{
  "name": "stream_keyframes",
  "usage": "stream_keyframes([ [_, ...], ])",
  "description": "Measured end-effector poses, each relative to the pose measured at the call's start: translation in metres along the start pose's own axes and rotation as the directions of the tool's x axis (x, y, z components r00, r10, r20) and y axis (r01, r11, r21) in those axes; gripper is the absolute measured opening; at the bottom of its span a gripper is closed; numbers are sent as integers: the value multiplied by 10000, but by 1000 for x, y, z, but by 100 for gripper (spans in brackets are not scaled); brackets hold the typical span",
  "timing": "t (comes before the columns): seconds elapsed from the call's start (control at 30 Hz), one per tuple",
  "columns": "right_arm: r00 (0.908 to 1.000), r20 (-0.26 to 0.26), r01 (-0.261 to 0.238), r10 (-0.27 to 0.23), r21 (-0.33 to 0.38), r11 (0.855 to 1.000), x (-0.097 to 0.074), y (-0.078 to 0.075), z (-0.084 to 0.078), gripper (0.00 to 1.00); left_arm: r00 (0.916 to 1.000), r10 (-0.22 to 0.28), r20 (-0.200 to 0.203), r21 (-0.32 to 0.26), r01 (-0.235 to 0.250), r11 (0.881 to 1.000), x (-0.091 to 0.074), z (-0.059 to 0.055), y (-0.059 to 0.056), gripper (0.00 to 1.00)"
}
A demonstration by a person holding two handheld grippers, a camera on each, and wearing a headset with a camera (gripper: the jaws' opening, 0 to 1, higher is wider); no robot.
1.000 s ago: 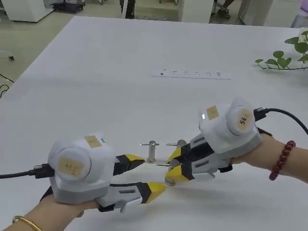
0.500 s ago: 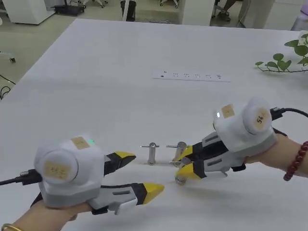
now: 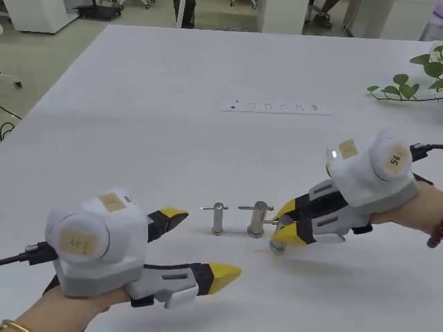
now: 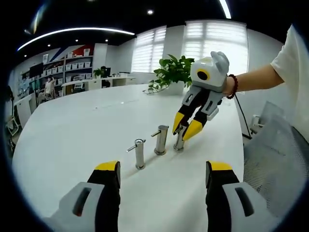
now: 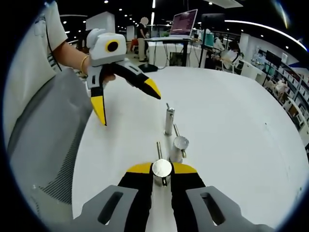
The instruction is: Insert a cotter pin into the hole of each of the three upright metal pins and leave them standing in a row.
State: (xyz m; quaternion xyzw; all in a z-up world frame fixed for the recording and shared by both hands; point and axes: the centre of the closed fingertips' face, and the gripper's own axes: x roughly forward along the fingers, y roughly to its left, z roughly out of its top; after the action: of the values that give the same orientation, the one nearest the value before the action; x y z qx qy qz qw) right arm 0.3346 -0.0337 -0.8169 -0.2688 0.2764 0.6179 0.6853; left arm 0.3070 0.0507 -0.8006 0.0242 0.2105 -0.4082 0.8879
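Observation:
Two metal pins [image 3: 218, 218] [image 3: 257, 218] stand upright side by side on the white table [image 3: 138, 124], each with a cotter pin sticking out near its top. My right gripper [image 3: 282, 227] is shut on a third metal pin [image 3: 277, 244], just right of the other two, with a thin cotter pin through it. The right gripper view has that pin's round cap [image 5: 162, 168] between the jaws, the other two pins [image 5: 179, 145] [image 5: 169, 120] in line beyond. My left gripper [image 3: 201, 245] is open and holds nothing, in front of and left of the row [image 4: 160, 139].
A white power strip [image 3: 277, 107] lies across the middle of the table. A green plant [image 3: 415, 79] trails in at the far right edge. A grey chair back [image 4: 277, 159] and the person's white shirt sit beside the near table edge.
My right gripper has carried the third pin to the right, from in front of the second pin to a spot just right of it. My left gripper has drawn back to the left.

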Motion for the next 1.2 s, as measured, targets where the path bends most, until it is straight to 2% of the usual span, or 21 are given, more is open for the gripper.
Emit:
stream_keyframes([
  [0.17, 9999, -35, 130, -129, 94, 9999, -6, -6, -3, 14, 9998, 211, 24, -39, -210, 9998, 0, 0, 5, 80],
  [0.63, 9988, -262, 418, -414, 143, 9990, -12, -22, -15, 14, 9987, 438, 244, -176, -434, 9989, -1, 5, 11, 89],
  [0.97, 9978, -582, 308, -309, -27, 9995, -11, -25, -24, 14, 9988, 464, 160, -125, -462, 9989, -2, 4, 12, 89],
  [1.2, 9984, -524, 218, -218, 2, 9998, -13, -28, -25, 14, 9990, 449, 85, -59, -448, 9990, -1, 4, 11, 87],
])
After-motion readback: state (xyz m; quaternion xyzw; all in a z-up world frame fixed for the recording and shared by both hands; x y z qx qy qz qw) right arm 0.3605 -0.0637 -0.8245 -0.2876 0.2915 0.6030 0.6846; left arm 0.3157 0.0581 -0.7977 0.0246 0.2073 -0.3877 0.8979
